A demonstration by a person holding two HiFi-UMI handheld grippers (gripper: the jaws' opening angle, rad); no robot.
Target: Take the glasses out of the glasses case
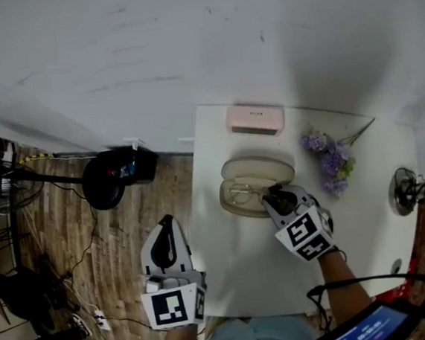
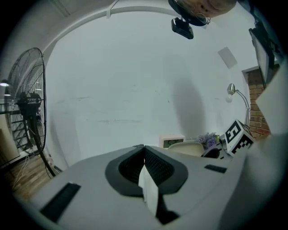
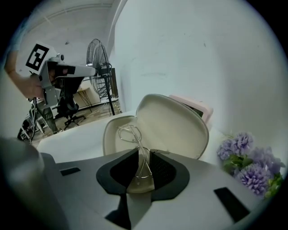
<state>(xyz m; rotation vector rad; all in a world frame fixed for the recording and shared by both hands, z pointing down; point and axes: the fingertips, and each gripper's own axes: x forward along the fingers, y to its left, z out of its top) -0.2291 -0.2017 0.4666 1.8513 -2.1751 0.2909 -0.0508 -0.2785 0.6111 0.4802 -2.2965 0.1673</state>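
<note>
Partly hidden, the glasses (image 3: 129, 131) show only as thin wire; in the head view the right gripper (image 1: 273, 195) covers their near end, and their lenses are too faint to make out; whether they have left the floor of the case (image 1: 261, 170) I cannot tell. That case lies open on the white table (image 1: 237, 268), lid tipped back toward the wall, and the glasses are the only thing in it. In the right gripper view the jaws stand close together with the wire frame between them, pads against it on both sides, right at the case's near rim. The left gripper (image 1: 166, 221) hangs off the table's left edge over the wooden floor, well apart from the case; its own view shows its jaws pressed together with nothing between them, and its body hides most of the case there. A screen (image 1: 370, 326) is cut off at the head view's bottom right corner. Counted: one case, one pair of glasses, two grippers, one pink clock (image 1: 255, 119) by the wall behind the case, one bunch of purple flowers (image 1: 331, 160) to the case's right, one desk fan (image 1: 407, 190) at the table's right edge, one floor fan (image 3: 100, 58).
</note>
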